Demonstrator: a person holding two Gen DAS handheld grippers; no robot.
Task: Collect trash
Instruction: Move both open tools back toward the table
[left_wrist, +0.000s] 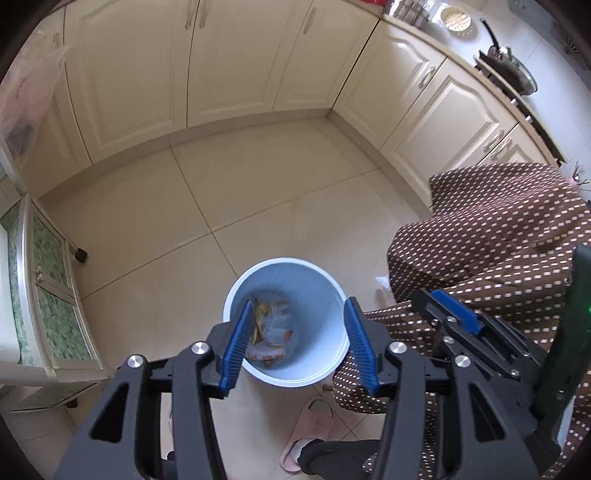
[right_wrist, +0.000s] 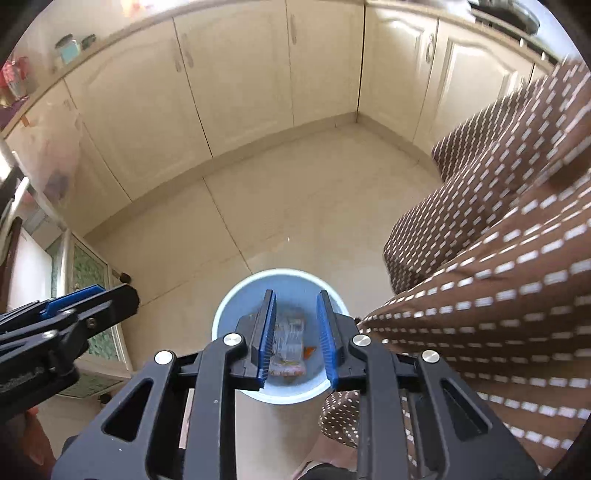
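A light blue waste bin (left_wrist: 317, 291) stands on the tiled floor, seen from above in both views (right_wrist: 236, 299). Crumpled wrappers (left_wrist: 271, 325) lie at its bottom, clear plastic with orange print; they also show in the right wrist view (right_wrist: 291, 339). My left gripper (left_wrist: 297, 325) is open and empty, held above the bin's mouth. My right gripper (right_wrist: 295, 334) is open with a narrower gap, empty, also above the bin. Each gripper shows in the other's view: the right one (left_wrist: 461, 321) and the left one (right_wrist: 85, 299).
A brown dotted cloth (left_wrist: 491, 243) hangs over furniture right beside the bin. Cream kitchen cabinets (left_wrist: 221, 66) line the far wall and right side. A low cabinet with green glass doors (left_wrist: 51, 288) stands at left. A pink slipper (left_wrist: 306, 428) lies near the bin.
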